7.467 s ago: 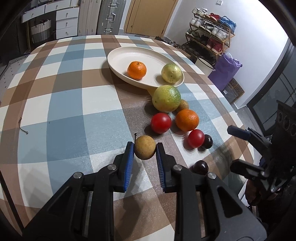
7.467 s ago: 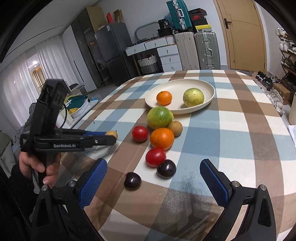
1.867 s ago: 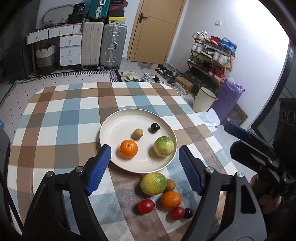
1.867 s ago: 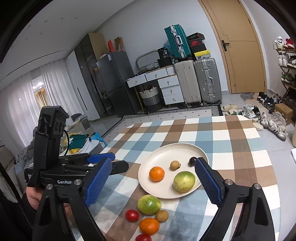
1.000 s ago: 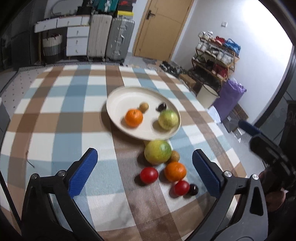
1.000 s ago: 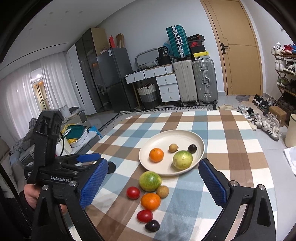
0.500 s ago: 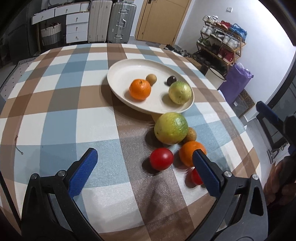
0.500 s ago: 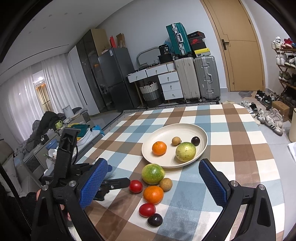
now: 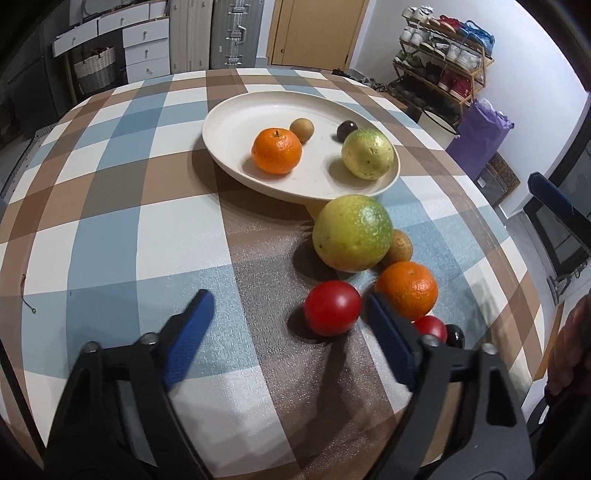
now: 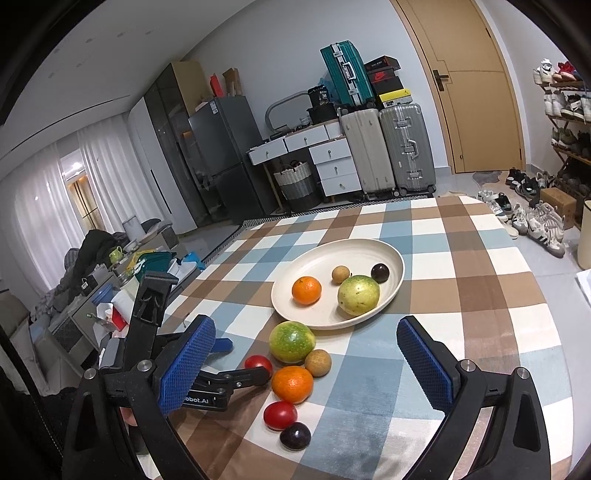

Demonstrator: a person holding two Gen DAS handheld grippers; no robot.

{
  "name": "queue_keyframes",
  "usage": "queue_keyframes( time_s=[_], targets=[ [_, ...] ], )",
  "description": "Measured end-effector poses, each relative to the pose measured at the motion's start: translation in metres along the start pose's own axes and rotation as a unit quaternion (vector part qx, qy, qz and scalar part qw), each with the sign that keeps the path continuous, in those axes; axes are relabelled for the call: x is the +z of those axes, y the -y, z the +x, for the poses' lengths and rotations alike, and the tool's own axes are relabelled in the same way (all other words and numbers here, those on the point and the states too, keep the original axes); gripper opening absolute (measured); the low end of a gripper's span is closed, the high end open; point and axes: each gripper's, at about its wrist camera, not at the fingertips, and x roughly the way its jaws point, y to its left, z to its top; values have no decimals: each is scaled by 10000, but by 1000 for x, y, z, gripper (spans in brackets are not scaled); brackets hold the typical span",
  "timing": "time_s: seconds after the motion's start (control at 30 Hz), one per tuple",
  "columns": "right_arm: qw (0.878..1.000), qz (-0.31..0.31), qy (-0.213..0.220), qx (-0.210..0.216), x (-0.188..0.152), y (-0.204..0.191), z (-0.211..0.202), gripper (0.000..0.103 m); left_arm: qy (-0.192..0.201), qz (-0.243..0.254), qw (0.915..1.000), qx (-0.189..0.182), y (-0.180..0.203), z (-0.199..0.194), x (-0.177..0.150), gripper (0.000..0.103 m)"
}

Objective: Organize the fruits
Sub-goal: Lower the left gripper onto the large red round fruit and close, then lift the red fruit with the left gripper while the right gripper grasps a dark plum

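A cream plate (image 9: pixel 236 122) (image 10: pixel 325 258) holds an orange, a yellow-green fruit, a small brown fruit and a dark plum. On the checked cloth in front of it lie a big green fruit (image 9: pixel 351 232), a brown fruit (image 9: pixel 399 246), an orange (image 9: pixel 406 290), a red tomato (image 9: pixel 332 313), a smaller red tomato (image 9: pixel 430 326) and a dark plum (image 9: pixel 455 335). My left gripper (image 9: pixel 288 325) is open low over the cloth, its right finger beside the red tomato (image 10: pixel 258 363). My right gripper (image 10: pixel 306 362) is open and empty, held above the table.
The round table's edge (image 9: pixel 532 280) curves close on the right. A shoe rack (image 9: pixel 443 29), a purple bag (image 9: pixel 480 129), suitcases (image 10: pixel 388 147) and a drawer unit (image 10: pixel 325 162) stand around the room. The left gripper's body (image 10: pixel 147 314) shows at the left of the right wrist view.
My left gripper has dropped lower and moved forward to the red tomato, its fingers narrowing somewhat. Since 7.5 s ago the small brown fruit and one dark plum have gone onto the plate.
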Motion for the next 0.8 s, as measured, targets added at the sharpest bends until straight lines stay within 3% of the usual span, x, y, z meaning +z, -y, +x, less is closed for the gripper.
queue_keyframes(
  time_s=[0.07,0.13,0.2,0.33,0.8],
  targets=[
    [10000,13,3,12,-1,1,0,101,5,82,9999,-76,1,1,0,65],
    [10000,16,-6,11,-1,2,0,101,23,176,9997,-145,2,0,-1,43],
    [10000,25,-19,17,-2,3,1,101,13,256,9994,-219,4,0,-2,29],
    [9999,81,-109,50,-7,5,3,101,9,217,9990,-402,1,-1,-3,29],
    [9980,-17,-632,3,-44,-4,14,101,246,154,9991,-304,-6,-28,-12,29]
  ],
)
